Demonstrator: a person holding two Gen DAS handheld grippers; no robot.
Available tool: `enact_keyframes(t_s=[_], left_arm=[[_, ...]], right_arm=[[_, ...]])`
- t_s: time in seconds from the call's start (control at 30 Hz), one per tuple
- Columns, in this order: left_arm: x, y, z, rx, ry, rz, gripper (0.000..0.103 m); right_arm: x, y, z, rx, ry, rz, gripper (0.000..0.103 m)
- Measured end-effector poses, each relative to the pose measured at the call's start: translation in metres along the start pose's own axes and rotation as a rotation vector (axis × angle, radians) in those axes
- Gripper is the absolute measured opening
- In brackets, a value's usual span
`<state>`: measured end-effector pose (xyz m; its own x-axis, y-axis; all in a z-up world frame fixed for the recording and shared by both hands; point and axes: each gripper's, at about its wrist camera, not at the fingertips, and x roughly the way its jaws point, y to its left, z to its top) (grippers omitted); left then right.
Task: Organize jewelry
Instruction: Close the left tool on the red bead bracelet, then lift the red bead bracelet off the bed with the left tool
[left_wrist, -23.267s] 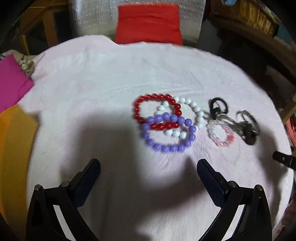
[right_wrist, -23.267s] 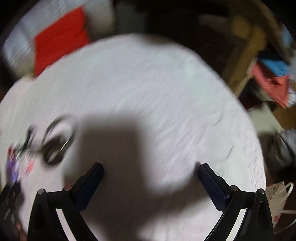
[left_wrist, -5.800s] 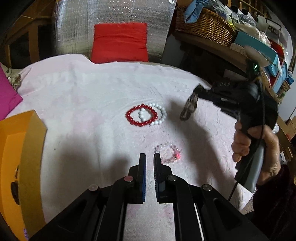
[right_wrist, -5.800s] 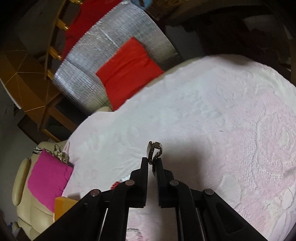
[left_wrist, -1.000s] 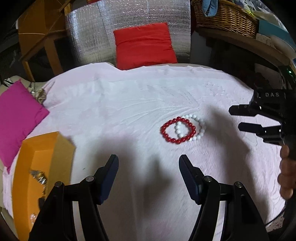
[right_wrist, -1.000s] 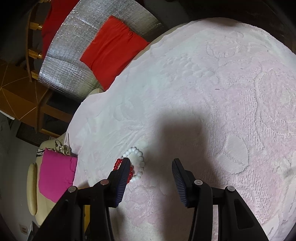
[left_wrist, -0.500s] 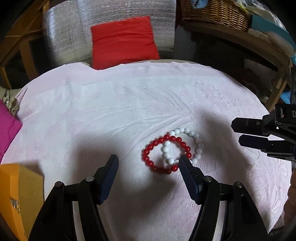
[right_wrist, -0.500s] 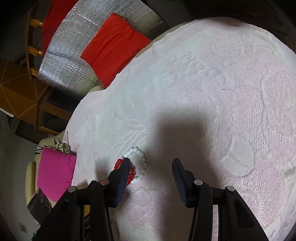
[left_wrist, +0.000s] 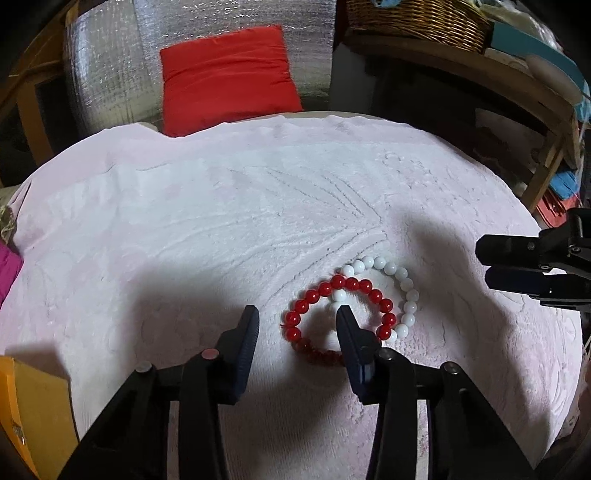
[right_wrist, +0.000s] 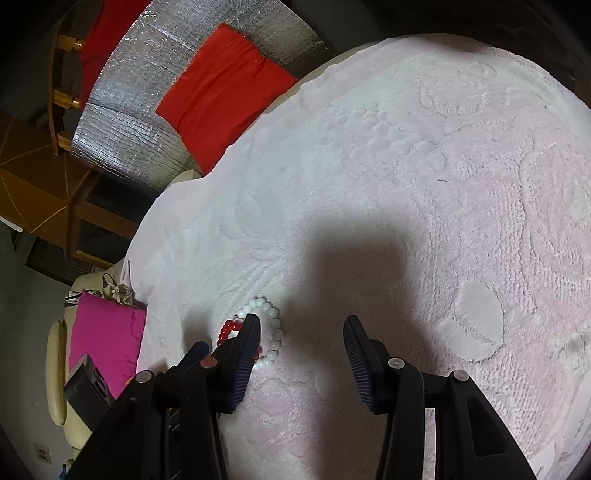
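Note:
A red bead bracelet (left_wrist: 369, 287) lies on the pale pink cloth (left_wrist: 221, 229), overlapping a white bead bracelet (left_wrist: 400, 275). My left gripper (left_wrist: 297, 321) is open and low over them; its right finger (left_wrist: 349, 332) stands inside the red ring and its left finger outside. My right gripper (right_wrist: 301, 332) is open and empty, hovering to the right of the bracelets; it shows at the right edge of the left wrist view (left_wrist: 517, 266). In the right wrist view the white bracelet (right_wrist: 273, 325) and red bracelet (right_wrist: 227, 328) sit by its left finger.
An orange box (left_wrist: 22, 413) stands at the cloth's lower left edge. A red cushion (left_wrist: 225, 81) on a silver-covered chair is behind the table. A magenta cushion (right_wrist: 103, 339) lies to the left. A wicker basket (left_wrist: 413, 14) sits on a shelf at the back right.
My left gripper has moved forward and down over the bracelets, its right finger now inside the red ring. The right gripper has stayed open in about the same place.

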<state>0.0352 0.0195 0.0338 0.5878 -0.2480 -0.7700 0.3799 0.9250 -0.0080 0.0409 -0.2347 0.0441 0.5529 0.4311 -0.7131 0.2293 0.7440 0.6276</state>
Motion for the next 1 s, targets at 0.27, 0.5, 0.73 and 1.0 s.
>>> enact_keyframes(t_s=[0.27, 0.5, 0.73, 1.0], left_arm=[[0.012, 0.005, 0.003, 0.023, 0.016, -0.064, 0.03], [0.017, 0.004, 0.002, 0.046, 0.026, -0.107, 0.011], [0.012, -0.002, -0.005, 0.066, 0.038, -0.118, 0.01], [-0.024, -0.012, -0.032, 0.073, 0.044, -0.092, 0.01]], right_arm=[[0.004, 0.002, 0.0, -0.009, 0.004, -0.011, 0.05], [0.007, 0.006, -0.001, -0.014, 0.004, -0.019, 0.05], [0.001, 0.01, -0.007, -0.027, -0.017, -0.03, 0.05], [-0.06, -0.016, -0.054, -0.038, -0.183, -0.137, 0.05]])
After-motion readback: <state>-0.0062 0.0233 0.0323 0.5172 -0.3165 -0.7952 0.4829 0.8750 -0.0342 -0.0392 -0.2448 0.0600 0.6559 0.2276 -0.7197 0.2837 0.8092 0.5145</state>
